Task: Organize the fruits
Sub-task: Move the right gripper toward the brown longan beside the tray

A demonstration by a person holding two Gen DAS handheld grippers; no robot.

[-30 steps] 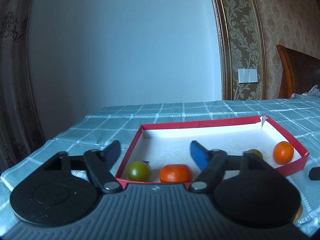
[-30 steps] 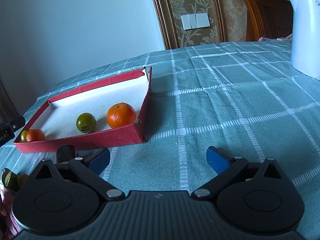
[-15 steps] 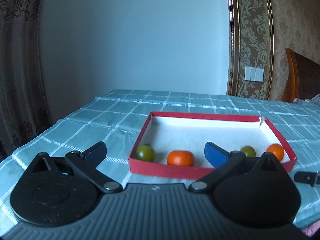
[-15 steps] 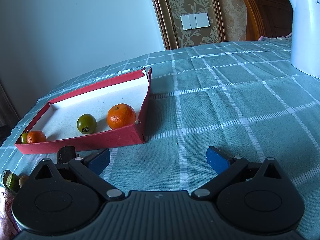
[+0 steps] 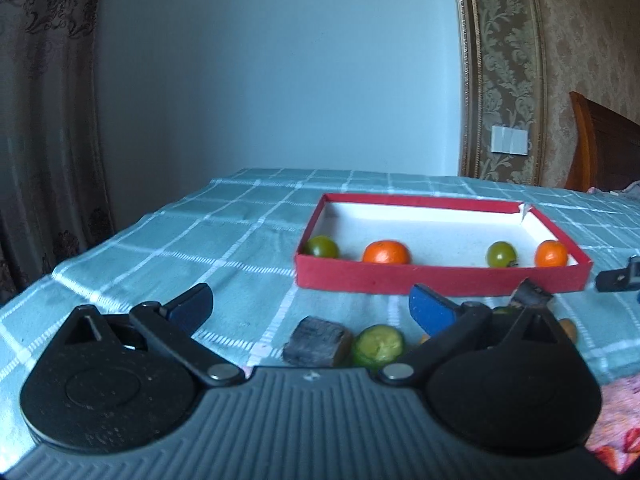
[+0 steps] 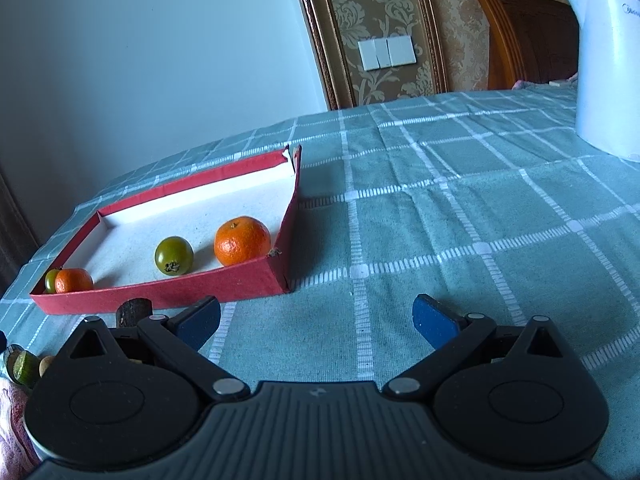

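Observation:
A red tray [image 5: 440, 280] with a white floor sits on the checked cloth and holds two oranges [image 5: 386, 252] and two green fruits [image 5: 322, 247]. It also shows in the right wrist view [image 6: 168, 286], with an orange [image 6: 242, 240] and a green fruit [image 6: 174, 256] at its near right. My left gripper [image 5: 312, 308] is open and empty, in front of the tray, over a dark block [image 5: 318, 338] and a cucumber slice [image 5: 378, 346]. My right gripper [image 6: 316, 318] is open and empty over bare cloth right of the tray.
A white kettle [image 6: 608, 68] stands at the far right of the table. More dark and green pieces [image 6: 24, 366] lie at the table's near left edge by a pink cloth [image 5: 616, 412]. The right gripper's tip [image 5: 618, 278] shows right of the tray.
My left gripper has pulled back from over the tray toward the table's near edge, so the loose pieces in front of the tray now show. The right gripper has barely moved.

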